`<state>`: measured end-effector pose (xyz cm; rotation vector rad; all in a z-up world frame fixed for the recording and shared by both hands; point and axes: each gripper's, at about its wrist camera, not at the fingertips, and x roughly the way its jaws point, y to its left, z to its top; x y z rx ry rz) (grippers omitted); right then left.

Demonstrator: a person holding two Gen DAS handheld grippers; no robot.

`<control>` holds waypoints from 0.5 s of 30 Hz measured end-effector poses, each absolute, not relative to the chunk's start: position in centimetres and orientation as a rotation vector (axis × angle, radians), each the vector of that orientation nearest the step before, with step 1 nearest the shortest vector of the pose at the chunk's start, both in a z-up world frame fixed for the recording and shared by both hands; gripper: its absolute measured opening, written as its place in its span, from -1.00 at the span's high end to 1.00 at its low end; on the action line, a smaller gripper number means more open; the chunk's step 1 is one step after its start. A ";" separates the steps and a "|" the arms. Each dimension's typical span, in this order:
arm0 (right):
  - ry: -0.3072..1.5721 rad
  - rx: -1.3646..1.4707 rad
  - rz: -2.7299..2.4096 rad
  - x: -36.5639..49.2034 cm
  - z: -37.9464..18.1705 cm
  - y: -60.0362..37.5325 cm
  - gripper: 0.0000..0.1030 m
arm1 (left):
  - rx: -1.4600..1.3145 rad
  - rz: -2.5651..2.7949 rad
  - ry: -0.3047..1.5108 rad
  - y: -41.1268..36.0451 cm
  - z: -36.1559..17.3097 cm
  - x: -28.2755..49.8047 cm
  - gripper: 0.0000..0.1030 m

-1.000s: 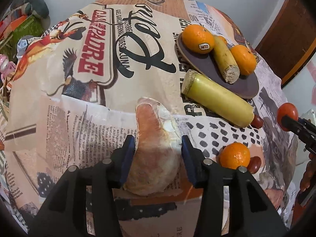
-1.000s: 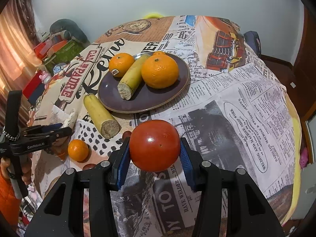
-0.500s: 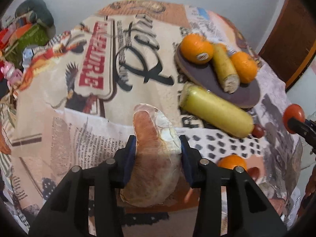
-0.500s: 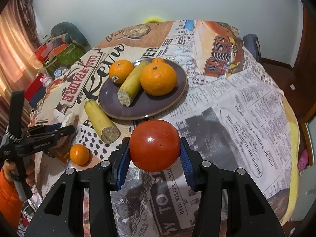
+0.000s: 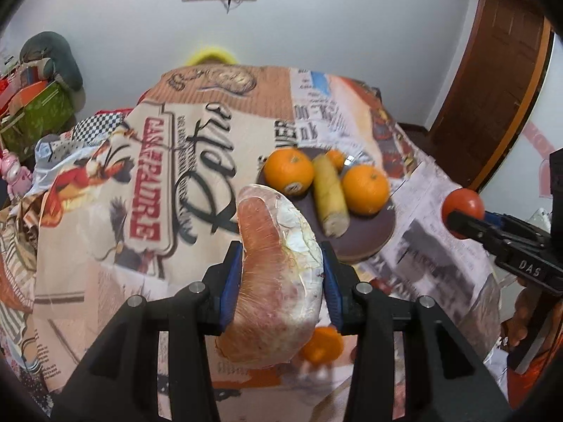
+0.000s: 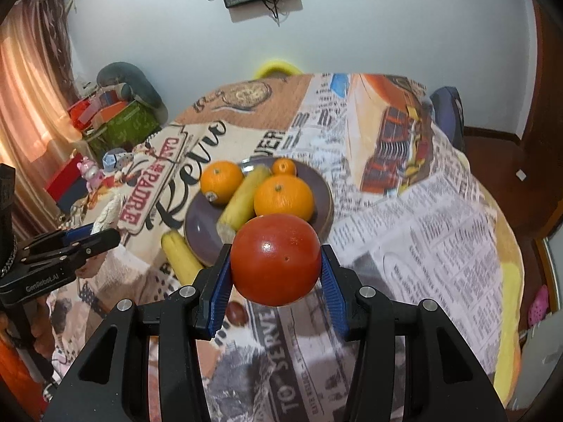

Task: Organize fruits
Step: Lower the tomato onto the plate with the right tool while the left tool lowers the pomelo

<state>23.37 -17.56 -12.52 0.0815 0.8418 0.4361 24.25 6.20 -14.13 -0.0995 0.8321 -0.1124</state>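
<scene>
Both grippers are loaded and held above the bench [image 6: 440,218], so the step in hand looks like carrying fruit to the plate [image 6: 322,190]. The left gripper [image 5: 281,277] has its fingers clamped on a peeled pomelo wedge [image 5: 278,281], lifted clear of the cloth and just short of the plate. The right gripper [image 6: 276,274] grips a tomato [image 6: 276,258] squarely between its blue pads, hovering near the plate's front rim. The plate already carries oranges [image 6: 283,198] and a banana piece [image 6: 242,200] (little bare space shows except at its near edge). Next, each piece likely needs lowering into a free spot, one gripper at a time so they do not collide. A second banana piece [image 6: 181,256] and a small orange [image 5: 323,344] lie off the plate.
</scene>
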 end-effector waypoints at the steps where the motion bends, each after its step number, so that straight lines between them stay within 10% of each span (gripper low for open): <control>1: 0.835 0.078 0.440 23.5 -12.3 -17.5 0.15 | -0.103 -0.116 0.827 6.0 -13.9 24.4 0.18; 15: 0.842 0.036 0.496 26.6 -13.6 -15.1 0.15 | -0.141 -0.167 0.827 4.2 -14.2 29.2 0.18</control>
